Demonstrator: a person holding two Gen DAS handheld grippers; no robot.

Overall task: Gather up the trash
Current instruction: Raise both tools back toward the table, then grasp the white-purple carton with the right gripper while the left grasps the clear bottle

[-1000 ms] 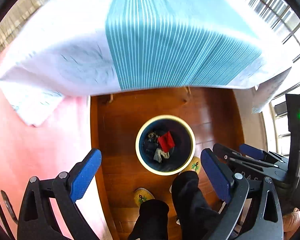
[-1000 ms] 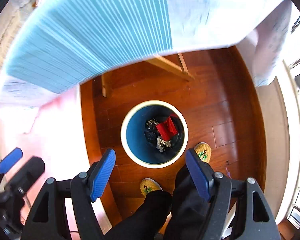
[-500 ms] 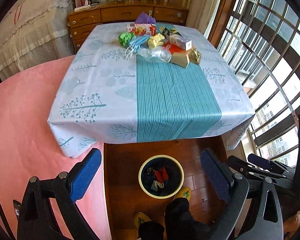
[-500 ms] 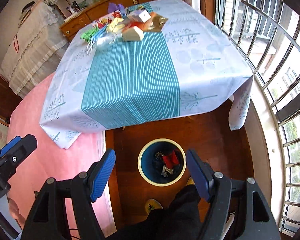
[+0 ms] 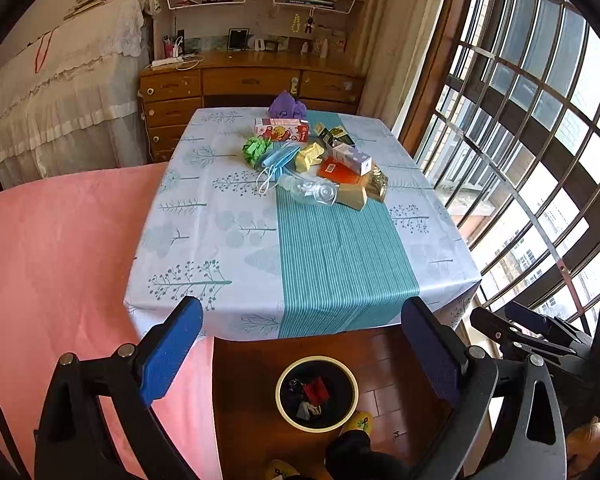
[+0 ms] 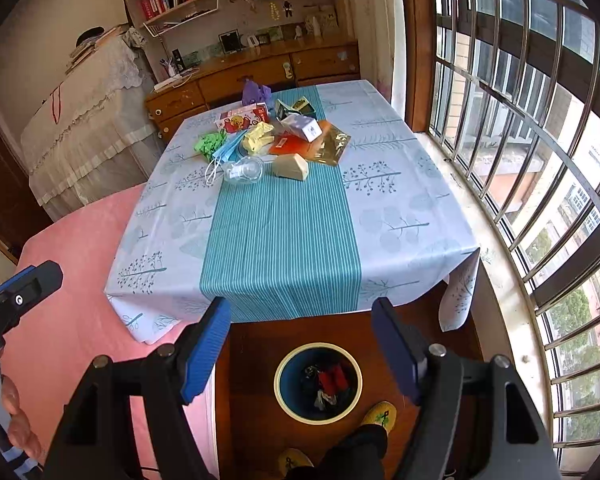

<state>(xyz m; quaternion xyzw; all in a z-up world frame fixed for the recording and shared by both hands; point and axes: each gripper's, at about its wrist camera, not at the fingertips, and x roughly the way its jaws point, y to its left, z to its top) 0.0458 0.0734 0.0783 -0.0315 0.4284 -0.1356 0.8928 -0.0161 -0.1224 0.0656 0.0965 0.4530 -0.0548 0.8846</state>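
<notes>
Both grippers are held back from the tabletop [image 5: 220, 240], which wears a pale tree-printed cloth with a teal striped runner down its middle. The left gripper [image 5: 304, 354] has its blue-padded fingers wide apart with nothing between them, and the right gripper [image 6: 302, 346] is likewise spread and empty.

The trash lies in a loose heap in the upper centre of each frame, at the far end of the runner: a crumpled green paper ball [image 5: 256, 149], a blue surgical mask [image 5: 278, 160] with white ear loops, a clear crushed plastic bottle [image 5: 312, 192], a tan cardboard wedge [image 5: 354, 197], a gold foil wrapper [image 5: 378, 185], a crumpled yellow glove [image 5: 310, 156], a flat orange packet [image 5: 336, 170], a small white carton [image 5: 352, 156], a red-and-white printed box [image 5: 282, 129] and a purple crumpled bag [image 5: 286, 106]. They touch or overlap one another.

Low in the frame, on the wooden floor just before the tabletop's near edge, stands a round cream-rimmed blue bin [image 6: 318, 382], already holding some red and dark scraps.

By the look of it, this is the pause between drops: some waste is binned, the heap remains. The next move calls for reaching well forward over the runner to the nearest pieces, probably the bottle or the cardboard wedge, closing on a single item without dragging its neighbours, then carrying it back over the edge to the bin.
</notes>
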